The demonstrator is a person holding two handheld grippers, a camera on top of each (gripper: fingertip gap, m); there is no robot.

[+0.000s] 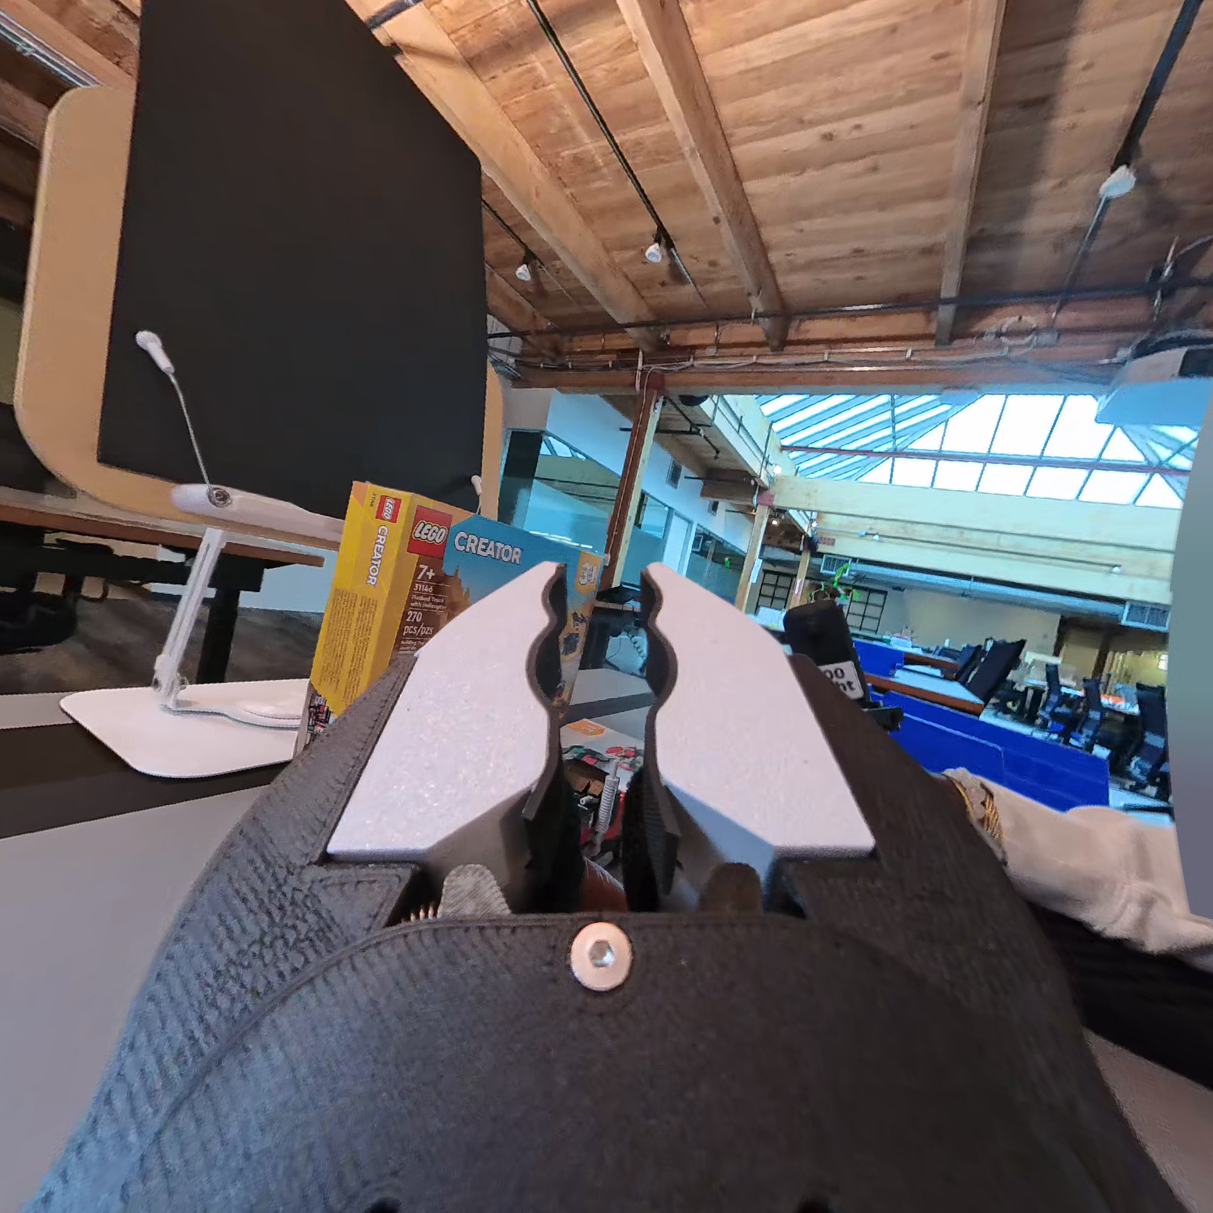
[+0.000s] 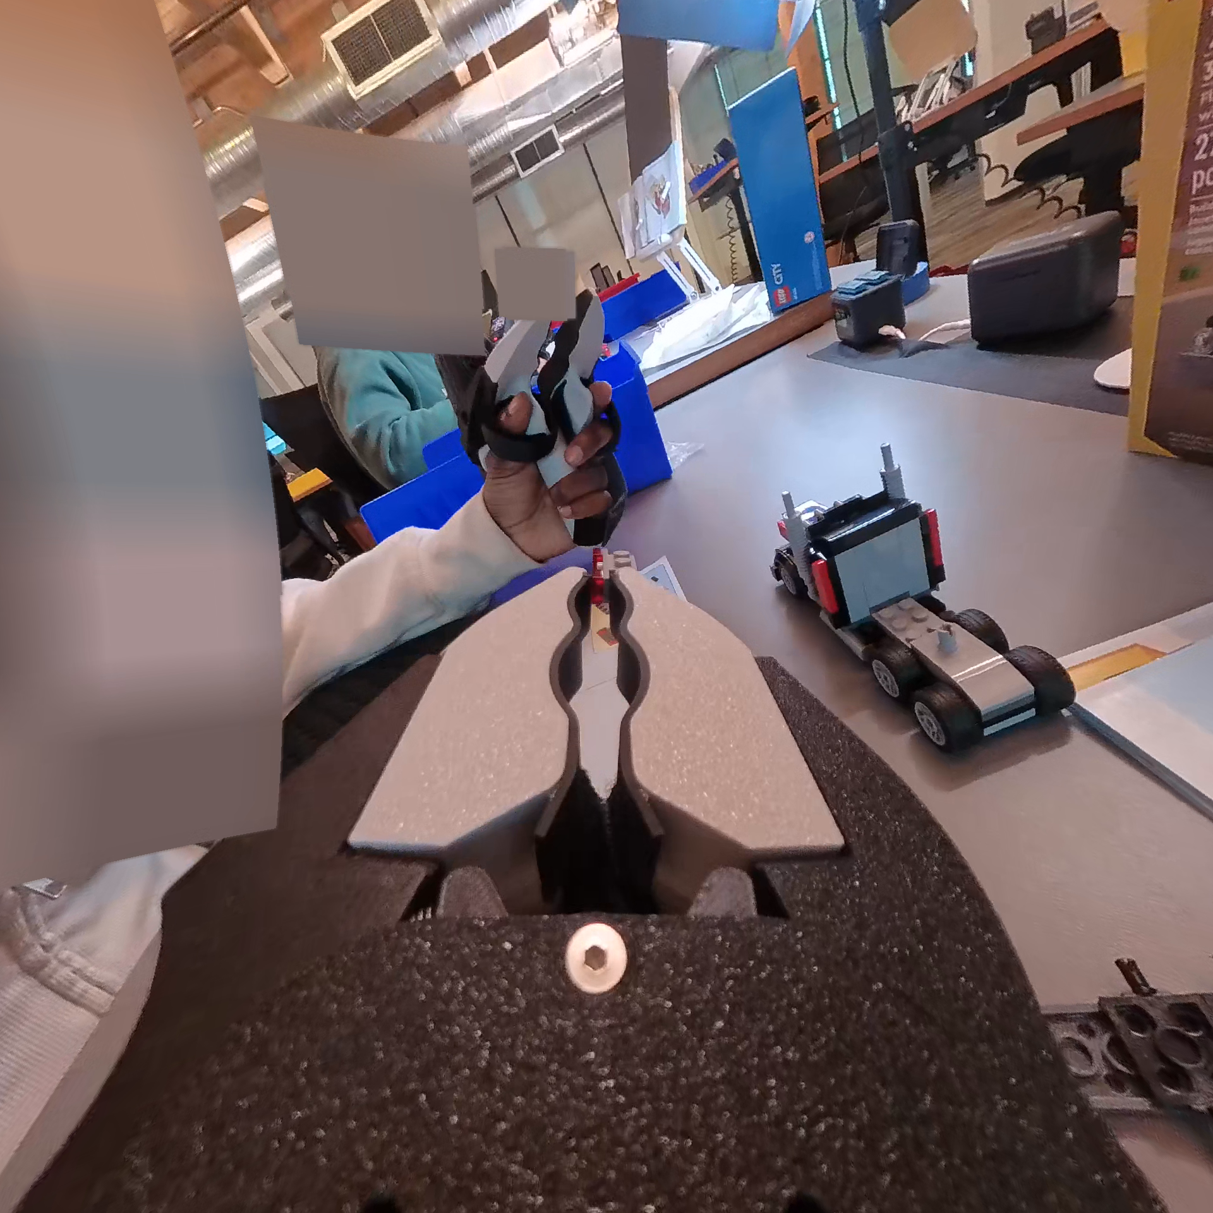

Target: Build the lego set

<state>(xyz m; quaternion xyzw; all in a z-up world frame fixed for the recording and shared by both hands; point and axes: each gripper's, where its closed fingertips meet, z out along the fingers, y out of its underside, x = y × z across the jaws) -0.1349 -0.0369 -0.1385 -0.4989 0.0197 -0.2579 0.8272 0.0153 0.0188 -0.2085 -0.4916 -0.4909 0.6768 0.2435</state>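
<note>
My right gripper (image 2: 602,576) is shut on a small red and grey lego piece (image 2: 598,581), which sits between its tips just above the table. A built lego truck (image 2: 919,610), grey and black with red side trims, stands on the grey table (image 2: 853,459) to its right. My left gripper (image 1: 605,574) is slightly open and empty, tilted upward. It also shows in the right wrist view (image 2: 558,338), held up by a hand (image 2: 538,499) behind the right gripper's tips. The yellow and blue lego box (image 1: 407,591) stands upright beyond the left gripper.
A white lamp stand (image 1: 190,709) rests left of the box. An open booklet (image 2: 1155,709) lies by the truck. A black lego plate (image 2: 1149,1050) lies at lower right. Blue bins (image 2: 630,420), a dark case (image 2: 1043,289) and a seated person (image 2: 381,407) are farther back. To reach the black lego plate (image 2: 1149,1050) in a straight line is about 15 cm for my right fingers, about 30 cm for my left.
</note>
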